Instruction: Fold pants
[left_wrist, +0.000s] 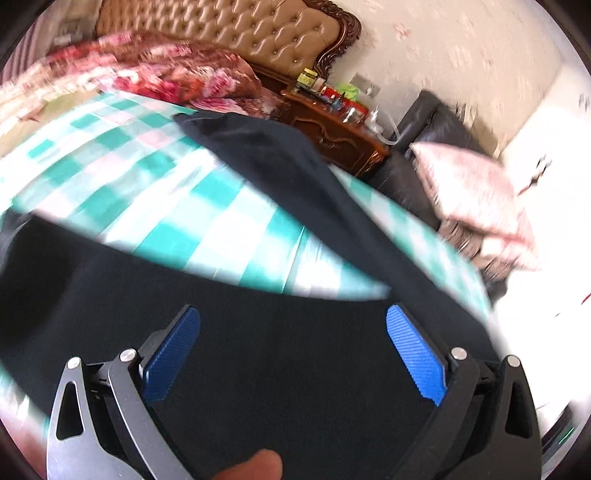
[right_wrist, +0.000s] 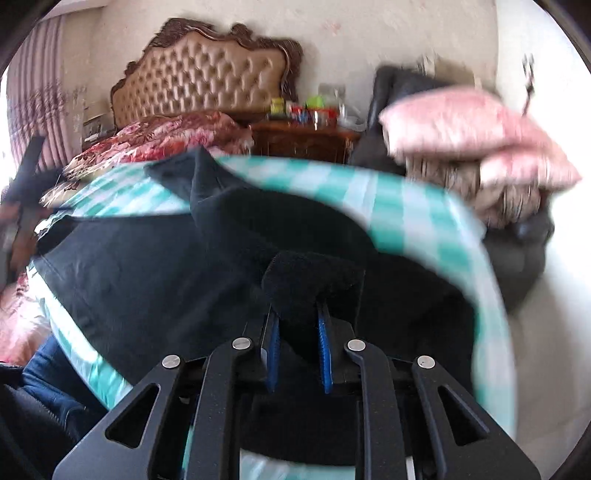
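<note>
Dark navy pants (left_wrist: 258, 354) lie spread on a bed with a teal and white checked sheet (left_wrist: 155, 192). One leg (left_wrist: 295, 177) runs up toward the headboard. My left gripper (left_wrist: 293, 317) is open, its blue pads (left_wrist: 173, 350) wide apart just over the cloth. In the right wrist view the pants (right_wrist: 140, 273) cover the sheet (right_wrist: 406, 214). My right gripper (right_wrist: 297, 314) is shut on a bunched fold of the pants (right_wrist: 306, 284) that stands up between its blue pads (right_wrist: 325, 347).
A tufted tan headboard (right_wrist: 207, 77) and a red floral quilt (left_wrist: 147, 70) are at the bed's far end. A cluttered wooden nightstand (left_wrist: 340, 125), a dark sofa (left_wrist: 428, 125) and pink pillows (right_wrist: 472, 133) stand past the bed's right edge.
</note>
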